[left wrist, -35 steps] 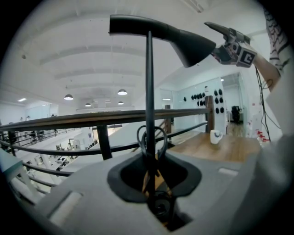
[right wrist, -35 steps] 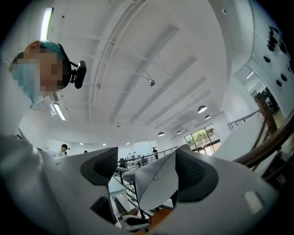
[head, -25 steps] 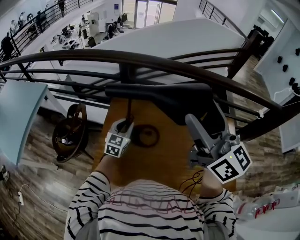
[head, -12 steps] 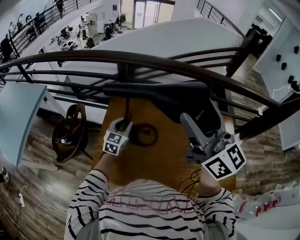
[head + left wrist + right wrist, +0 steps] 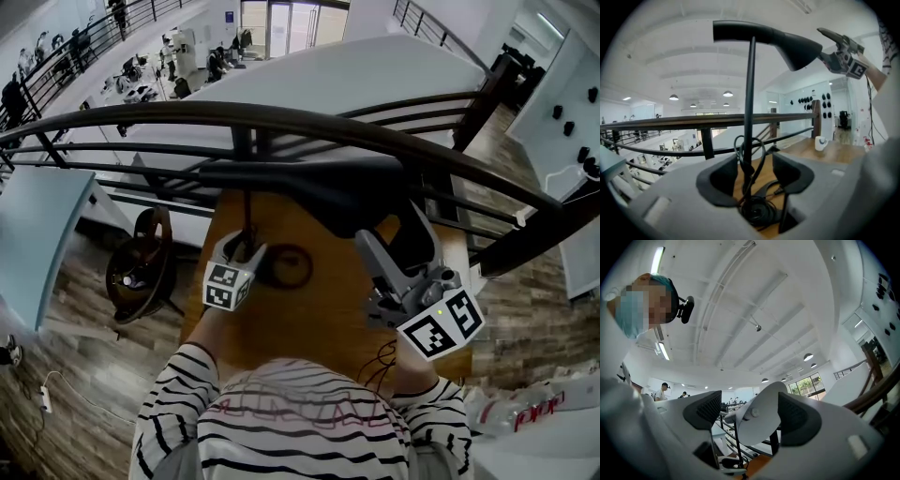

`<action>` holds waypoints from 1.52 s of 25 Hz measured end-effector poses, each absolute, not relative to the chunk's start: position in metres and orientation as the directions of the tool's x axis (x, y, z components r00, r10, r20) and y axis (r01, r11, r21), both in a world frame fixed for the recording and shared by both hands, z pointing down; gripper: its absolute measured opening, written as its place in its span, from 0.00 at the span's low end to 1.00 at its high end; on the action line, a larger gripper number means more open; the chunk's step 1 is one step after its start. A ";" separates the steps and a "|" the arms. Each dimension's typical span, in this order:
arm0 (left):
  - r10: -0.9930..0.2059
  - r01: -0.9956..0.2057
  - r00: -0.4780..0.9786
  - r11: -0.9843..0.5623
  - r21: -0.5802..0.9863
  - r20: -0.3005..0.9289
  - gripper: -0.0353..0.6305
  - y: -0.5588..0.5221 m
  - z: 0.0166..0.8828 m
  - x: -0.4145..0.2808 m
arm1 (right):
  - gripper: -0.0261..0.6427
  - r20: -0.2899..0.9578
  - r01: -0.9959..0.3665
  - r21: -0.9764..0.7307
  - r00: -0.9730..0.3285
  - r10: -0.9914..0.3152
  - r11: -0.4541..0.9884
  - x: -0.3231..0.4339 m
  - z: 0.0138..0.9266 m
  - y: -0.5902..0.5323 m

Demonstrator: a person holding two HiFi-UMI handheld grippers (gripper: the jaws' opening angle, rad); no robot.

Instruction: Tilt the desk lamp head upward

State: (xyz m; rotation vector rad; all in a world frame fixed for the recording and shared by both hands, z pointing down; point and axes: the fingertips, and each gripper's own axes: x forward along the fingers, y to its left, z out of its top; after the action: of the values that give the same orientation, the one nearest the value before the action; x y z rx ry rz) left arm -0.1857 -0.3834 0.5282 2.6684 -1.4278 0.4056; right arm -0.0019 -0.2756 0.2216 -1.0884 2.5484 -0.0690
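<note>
Above the wooden desk (image 5: 319, 319) the desk lamp head (image 5: 309, 183) runs 9 to 3 o'clock; the nearer right gripper (image 5: 746, 414) straddles its wide 3 o'clock end, jaws apart, unclamped; the left gripper (image 5: 755, 171), jaws just opening, flanks the stem (image 5: 749, 103) loosely

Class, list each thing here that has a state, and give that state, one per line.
Left gripper: jaws have just been opening, apart around the lamp pole, not pressing it.
Right gripper: jaws apart, lamp head between them.
Lamp head: roughly level.
Lamp pole: upright.
Cord: coiled, lying on the desk.
Mug: upright on the desk.
</note>
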 end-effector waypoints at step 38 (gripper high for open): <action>-0.915 -0.916 0.392 -0.398 -0.047 0.097 0.21 -0.168 0.469 -0.089 | 0.25 -0.087 -0.598 -0.305 -0.758 -0.647 0.741 0.060 0.391 -0.170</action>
State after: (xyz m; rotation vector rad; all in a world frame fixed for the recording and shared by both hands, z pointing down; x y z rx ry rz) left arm -0.0895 -0.1679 0.4686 2.6094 -1.7166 0.1669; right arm 0.0597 -0.1701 0.3911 -0.9939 2.7542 -0.3872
